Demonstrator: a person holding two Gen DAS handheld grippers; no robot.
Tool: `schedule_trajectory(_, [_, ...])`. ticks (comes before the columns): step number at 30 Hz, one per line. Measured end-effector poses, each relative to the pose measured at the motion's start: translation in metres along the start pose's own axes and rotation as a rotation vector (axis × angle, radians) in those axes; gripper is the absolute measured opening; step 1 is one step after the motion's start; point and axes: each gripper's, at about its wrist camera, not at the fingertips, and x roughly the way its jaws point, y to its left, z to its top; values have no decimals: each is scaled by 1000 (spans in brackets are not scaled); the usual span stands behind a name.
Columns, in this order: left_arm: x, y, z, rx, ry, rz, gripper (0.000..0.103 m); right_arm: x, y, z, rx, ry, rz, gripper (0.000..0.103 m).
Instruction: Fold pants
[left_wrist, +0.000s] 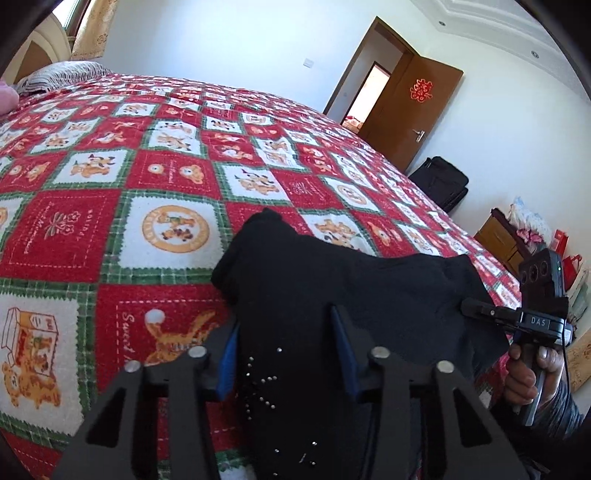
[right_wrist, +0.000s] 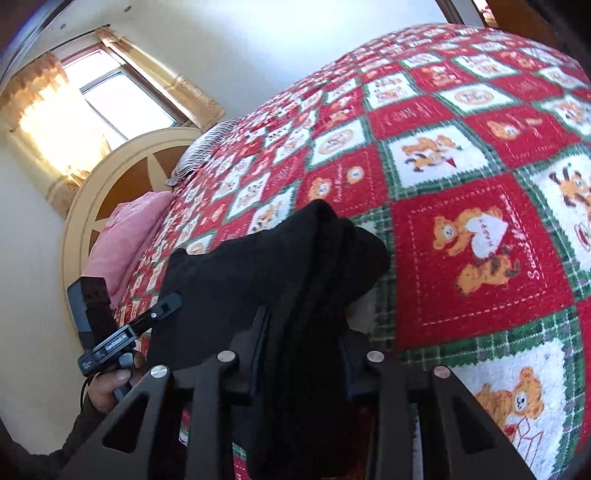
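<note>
Pinching black pants (left_wrist: 295, 295) over the quilt (left_wrist: 110, 206), both tools grip; only the left view shows studs.

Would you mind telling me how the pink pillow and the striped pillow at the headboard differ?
The pink pillow is plain and lies nearer the bed's edge; the striped pillow has thin dark-and-white stripes and lies farther along the headboard. Both rest at the head of the red patchwork bedspread.

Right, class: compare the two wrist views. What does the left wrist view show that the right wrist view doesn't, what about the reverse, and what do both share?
Only the left wrist view: an open wooden door, a black suitcase.
Only the right wrist view: a curtained window, a cream headboard, a pink pillow.
Both: black pants between each claw's fingers, on the red bear-print blanket.
</note>
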Motion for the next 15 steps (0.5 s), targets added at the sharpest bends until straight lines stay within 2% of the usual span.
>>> schedule_trajectory(4, [-14, 4, 4, -45, -32, -28, 17, -18, 30, 2, -93, -44, 8, 30])
schedule_trajectory(8, [-36, 12, 12, -74, -68, -46, 14, -23, 64, 16, -181, -50, 42, 30])
schedule_trajectory(11, [-61, 25, 17, -75, -112, -15, 14, -8, 83, 32, -222, -36, 67, 30])
schedule_trajectory(15, [-96, 55, 23, -86, -163, 74, 14, 35, 112, 56, -256, 18, 134, 29])
